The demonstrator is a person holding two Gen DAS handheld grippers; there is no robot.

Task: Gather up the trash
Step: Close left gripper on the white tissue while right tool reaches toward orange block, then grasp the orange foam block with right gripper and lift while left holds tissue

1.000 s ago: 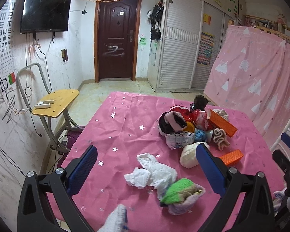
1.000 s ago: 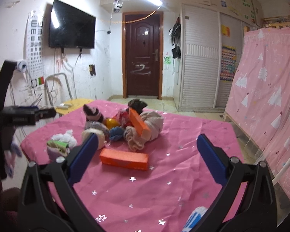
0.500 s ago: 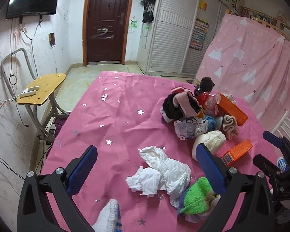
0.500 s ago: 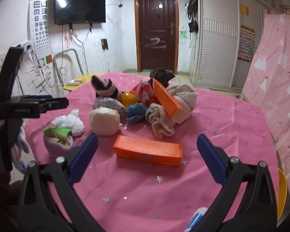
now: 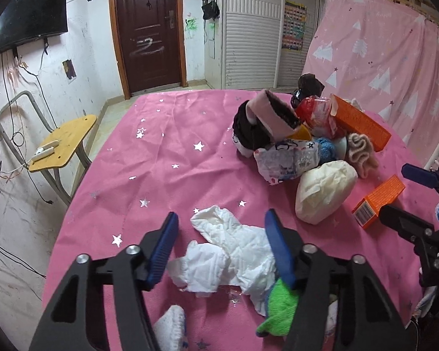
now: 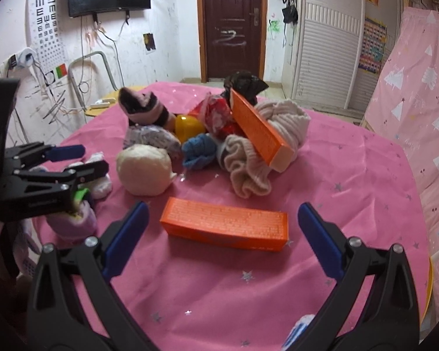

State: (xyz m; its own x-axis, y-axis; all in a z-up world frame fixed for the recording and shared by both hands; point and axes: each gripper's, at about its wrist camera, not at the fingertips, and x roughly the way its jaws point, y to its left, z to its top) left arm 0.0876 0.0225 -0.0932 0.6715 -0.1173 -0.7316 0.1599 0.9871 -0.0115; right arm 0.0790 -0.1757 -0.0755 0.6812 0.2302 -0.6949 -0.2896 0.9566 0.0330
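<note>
The crumpled white tissue (image 5: 234, 254), near the table's (image 5: 166, 152) front edge, is straddled by the closing, unclenched left gripper (image 5: 222, 245); the right gripper (image 6: 222, 231) is spread wide around the orange box (image 6: 224, 223).

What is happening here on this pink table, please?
A person is clearing trash with a handheld gripper in each hand. The left gripper has just been closing its fingers around the crumpled white tissue, which lies between them on the pink tablecloth; a firm grip is not yet clear. The right gripper is open, with the flat orange box ahead between its fingers. A pile of socks and wrappers sits behind.
</note>
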